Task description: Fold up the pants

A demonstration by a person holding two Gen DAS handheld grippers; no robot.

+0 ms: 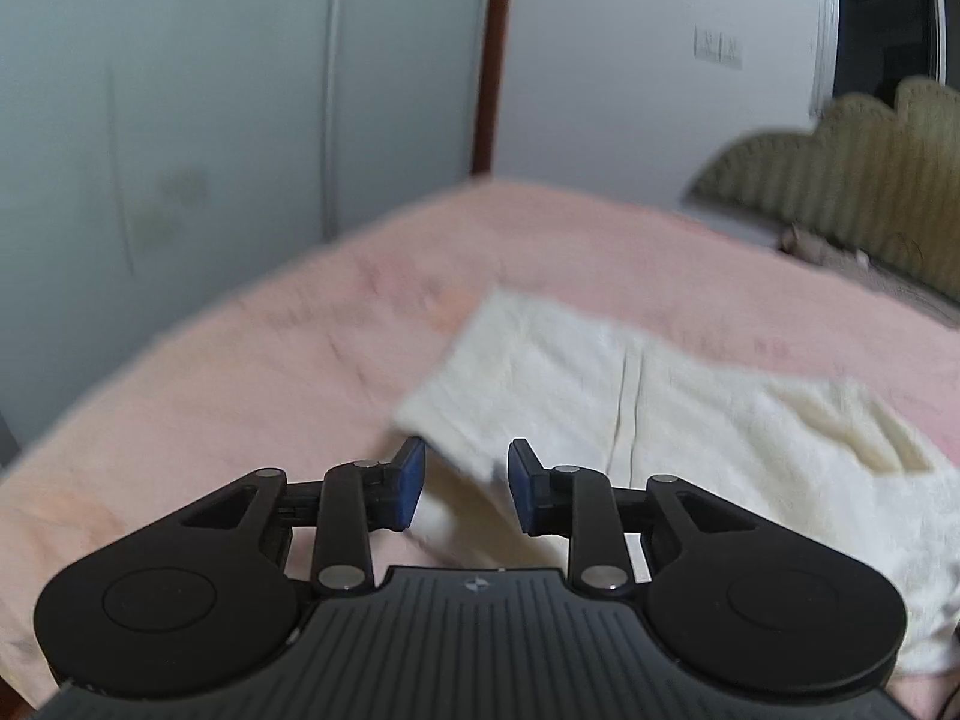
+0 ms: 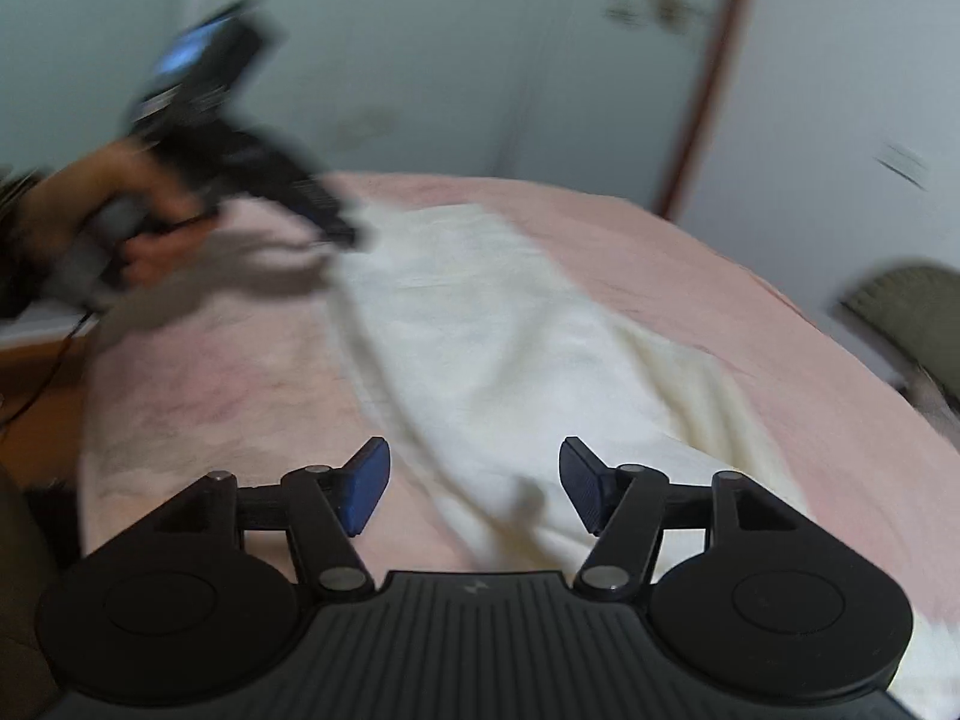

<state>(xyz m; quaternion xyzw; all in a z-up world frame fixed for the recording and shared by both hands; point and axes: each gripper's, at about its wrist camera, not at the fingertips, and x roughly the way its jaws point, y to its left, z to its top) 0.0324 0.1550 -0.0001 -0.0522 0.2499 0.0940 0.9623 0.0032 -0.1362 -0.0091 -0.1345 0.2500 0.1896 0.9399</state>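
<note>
The cream pants (image 1: 660, 414) lay spread on the pink bedcover (image 1: 240, 372), a long pale strip with one squared end toward the far side and soft folds along its length. In the left wrist view they ran from the middle of the bed off to the right, with a seam line down the cloth and a yellowish patch nearer the right edge. In the right wrist view the pants (image 2: 480, 348) stretched from the near edge away toward the far left of the bed.

The left gripper (image 1: 467, 483) hung just over the near corner of the pants, its blue pads (image 1: 411, 483) parted and nothing pressed between them; cloth showed in the gap below, but the pads did not pinch it. The right gripper (image 2: 474, 483) stood wider apart over the near part of the pants, its pads (image 2: 366, 486) likewise clear of the fabric.

From the right wrist view, the left gripper (image 2: 342, 234) appeared blurred at the far left, its tip close to the far end of the pants, held by a hand (image 2: 120, 210) whose shadow fell on the bedcover.

Beyond the bed stood pale wardrobe doors (image 1: 180, 120) and a dark wooden post (image 1: 495, 60). An olive scalloped headboard (image 1: 852, 180) rose at the far right.
</note>
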